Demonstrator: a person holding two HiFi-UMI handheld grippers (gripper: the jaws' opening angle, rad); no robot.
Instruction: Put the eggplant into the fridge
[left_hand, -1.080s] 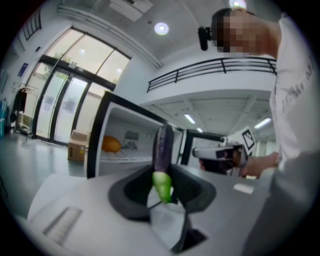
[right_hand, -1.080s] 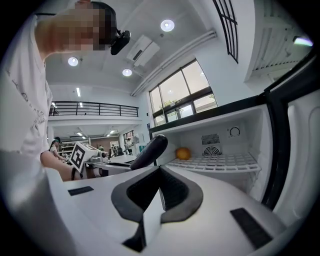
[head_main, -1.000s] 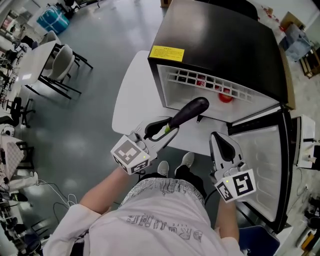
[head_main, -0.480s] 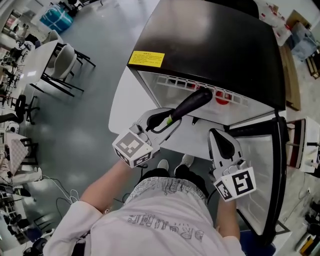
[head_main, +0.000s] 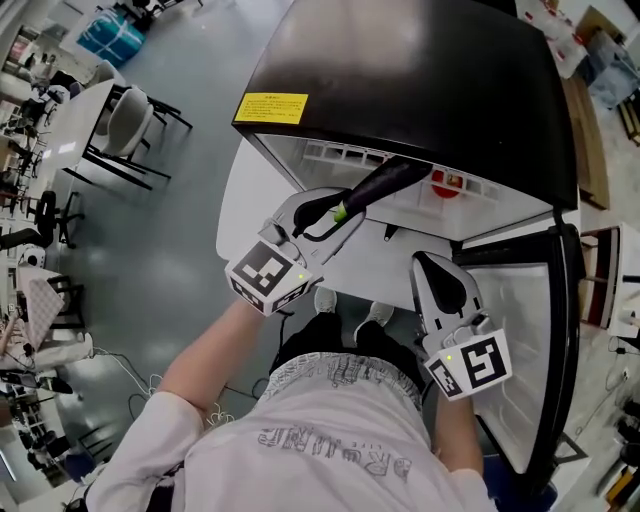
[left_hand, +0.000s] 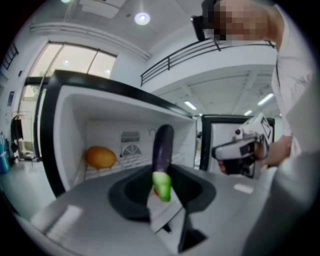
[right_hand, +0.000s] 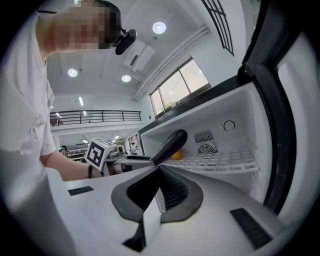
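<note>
Left gripper (head_main: 335, 213) pinches the eggplant (head_main: 383, 180) by its green stem end. The purple body runs toward 2 o'clock, tip at the open fridge's (head_main: 420, 80) mouth. Right gripper (head_main: 441, 277), at 4 o'clock, has its jaws pressed together, empty.

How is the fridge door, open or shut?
Open. The fridge door is swung wide to the side, and the white shelf inside shows, with a round orange thing on it.

Eggplant (head_main: 385, 181) skin glossy, smooth; fridge (head_main: 420, 70) top glossy; shelf (right_hand: 220, 161) coated wire.
</note>
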